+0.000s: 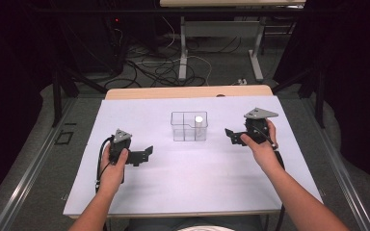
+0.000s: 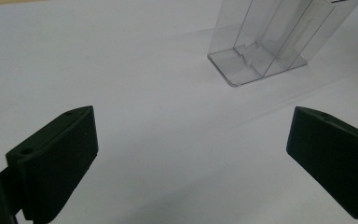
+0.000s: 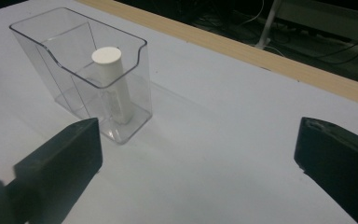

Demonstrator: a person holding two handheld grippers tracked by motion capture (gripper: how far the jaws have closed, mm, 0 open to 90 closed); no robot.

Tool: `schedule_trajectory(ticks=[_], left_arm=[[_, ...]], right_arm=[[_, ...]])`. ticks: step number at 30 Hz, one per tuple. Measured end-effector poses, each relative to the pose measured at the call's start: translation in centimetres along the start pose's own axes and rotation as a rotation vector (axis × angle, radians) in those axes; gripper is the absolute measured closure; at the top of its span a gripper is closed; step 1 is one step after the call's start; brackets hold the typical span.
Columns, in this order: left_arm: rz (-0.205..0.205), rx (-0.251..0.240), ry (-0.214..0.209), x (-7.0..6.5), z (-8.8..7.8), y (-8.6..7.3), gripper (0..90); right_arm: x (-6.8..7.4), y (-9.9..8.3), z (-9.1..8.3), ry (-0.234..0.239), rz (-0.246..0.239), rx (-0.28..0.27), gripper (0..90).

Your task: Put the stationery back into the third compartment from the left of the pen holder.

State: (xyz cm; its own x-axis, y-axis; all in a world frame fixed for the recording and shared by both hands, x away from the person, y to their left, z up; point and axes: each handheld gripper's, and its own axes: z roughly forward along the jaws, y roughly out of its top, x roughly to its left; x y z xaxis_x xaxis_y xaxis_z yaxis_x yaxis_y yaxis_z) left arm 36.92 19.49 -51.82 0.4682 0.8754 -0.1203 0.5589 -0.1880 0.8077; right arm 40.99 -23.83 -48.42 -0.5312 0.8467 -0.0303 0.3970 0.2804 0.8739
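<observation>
Since the white cylinder (image 1: 199, 124) is standing upright in the near right compartment of the clear divided box (image 1: 189, 126), the real risk I see is that box getting knocked. It looks light and tall for its footprint, so a stray bump from either gripper could slide it across the table (image 1: 139, 192) or tip it, and the cylinder would probably roll out. The cylinder also pokes up to about rim height, so anything sweeping low over the box could catch its top.

Right gripper (image 1: 231, 136) sits just right of the box, apart from it, jaws spread as wide as they go with nothing between them; in the right gripper view they only frame bare table with the box off to the left. Left gripper (image 1: 146, 154) is off to the left of the box and a bit nearer the person, well apart from it, jaws also wide and empty, touching nothing
</observation>
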Motion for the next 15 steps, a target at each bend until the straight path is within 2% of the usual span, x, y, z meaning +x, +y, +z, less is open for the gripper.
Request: schedule_trajectory(ticks=[5,15], left_arm=[[-0.009,-0.001,0.002,0.1,0.0,-0.1,1.8],[-0.002,0.006,0.010,0.3,0.0,-0.1,1.8]], right_arm=[[-0.8,-1.5,-0.5,-0.012,0.023,0.010,0.0],[-2.6,-4.3,-0.9,-0.045,0.069,0.039,0.0]])
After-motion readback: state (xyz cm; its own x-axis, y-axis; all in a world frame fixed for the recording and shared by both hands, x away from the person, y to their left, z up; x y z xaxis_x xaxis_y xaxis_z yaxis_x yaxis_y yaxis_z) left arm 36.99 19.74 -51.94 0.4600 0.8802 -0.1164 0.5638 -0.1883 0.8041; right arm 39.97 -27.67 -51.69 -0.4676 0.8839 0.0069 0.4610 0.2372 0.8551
